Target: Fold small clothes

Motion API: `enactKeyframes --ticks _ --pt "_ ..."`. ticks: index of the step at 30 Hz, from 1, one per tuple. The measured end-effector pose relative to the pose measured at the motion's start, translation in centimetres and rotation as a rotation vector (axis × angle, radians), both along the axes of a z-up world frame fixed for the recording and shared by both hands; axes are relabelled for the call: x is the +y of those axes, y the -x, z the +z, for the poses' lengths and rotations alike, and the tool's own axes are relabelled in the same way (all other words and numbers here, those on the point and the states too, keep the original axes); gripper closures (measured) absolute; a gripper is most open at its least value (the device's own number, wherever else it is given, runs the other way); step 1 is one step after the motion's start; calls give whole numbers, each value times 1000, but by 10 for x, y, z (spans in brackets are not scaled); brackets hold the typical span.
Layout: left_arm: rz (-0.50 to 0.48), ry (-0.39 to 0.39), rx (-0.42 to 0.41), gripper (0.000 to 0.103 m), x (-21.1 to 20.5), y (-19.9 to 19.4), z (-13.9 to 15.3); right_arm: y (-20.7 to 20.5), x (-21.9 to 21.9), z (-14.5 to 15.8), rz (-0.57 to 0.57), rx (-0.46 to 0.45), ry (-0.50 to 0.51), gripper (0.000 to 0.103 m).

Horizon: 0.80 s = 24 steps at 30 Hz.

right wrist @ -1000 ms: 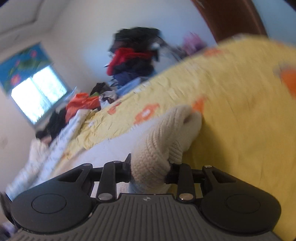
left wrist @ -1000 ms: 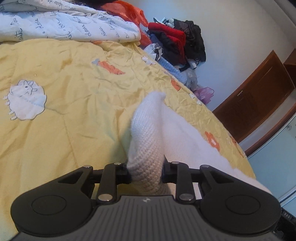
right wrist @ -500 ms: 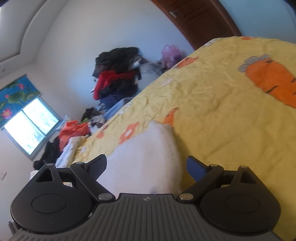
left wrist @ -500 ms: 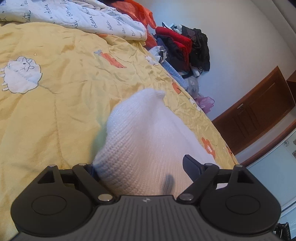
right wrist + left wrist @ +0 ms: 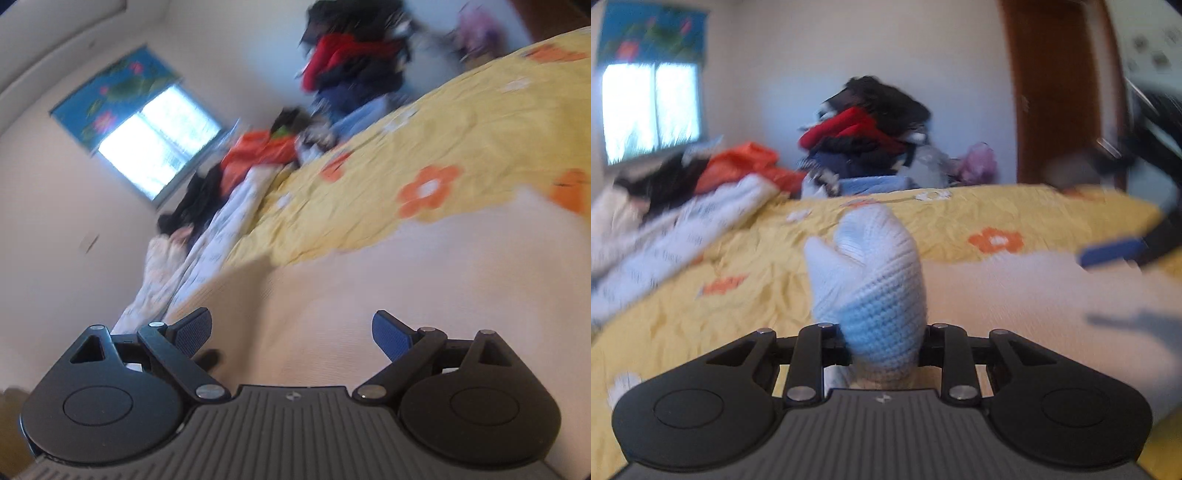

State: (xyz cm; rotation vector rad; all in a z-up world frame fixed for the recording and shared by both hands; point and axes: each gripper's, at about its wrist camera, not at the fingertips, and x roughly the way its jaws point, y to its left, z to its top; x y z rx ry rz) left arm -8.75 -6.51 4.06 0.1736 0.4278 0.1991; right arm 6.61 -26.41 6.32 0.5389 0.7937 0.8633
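A white knitted garment (image 5: 1015, 295) lies on the yellow bedspread (image 5: 738, 266). My left gripper (image 5: 884, 345) is shut on a bunched fold of the garment (image 5: 875, 273), which stands up between its fingers. My right gripper (image 5: 291, 328) is open and empty, just above the flat garment (image 5: 388, 280); its blue pad (image 5: 1108, 253) shows blurred at the right of the left wrist view.
A pile of dark and red clothes (image 5: 871, 136) stands against the far wall. A white printed quilt (image 5: 665, 240) and orange fabric (image 5: 742, 162) lie along the bed's left side. A brown wooden door (image 5: 1060, 92) is at the right, a window (image 5: 650, 110) at the left.
My left gripper opened half a second ago and has shut again on a fold of the garment. My right gripper let go of its fold and stays open above the cloth.
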Motion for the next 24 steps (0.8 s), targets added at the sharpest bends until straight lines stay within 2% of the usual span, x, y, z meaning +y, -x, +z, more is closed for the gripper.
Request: enactKeyframes --ticks 2,4,5,7,10,18,20,24 --pt "-50 -106 5 77 -21 2 -15 -24 28 -2 108 77 -25 5" --pt "-67 -170 6 77 -29 3 -23 -47 54 -16 171 217 -53 6" --pt "-71 -190 2 77 -29 4 -24 -55 65 -23 185 278 -58 6" --pt "-77 -190 3 77 -26 5 -24 -66 86 -29 217 324 -57 7" --pt "-83 -182 8 77 -23 7 -23 -78 116 -25 245 287 9 8" --pt "-81 -168 0 77 -22 13 -23 -98 193 -16 383 151 325 9" --pt "-82 -168 0 77 -19 12 -23 -101 203 -17 389 114 385 13" --pt "-84 -160 2 77 -18 14 -21 -98 210 -20 441 9 440 44"
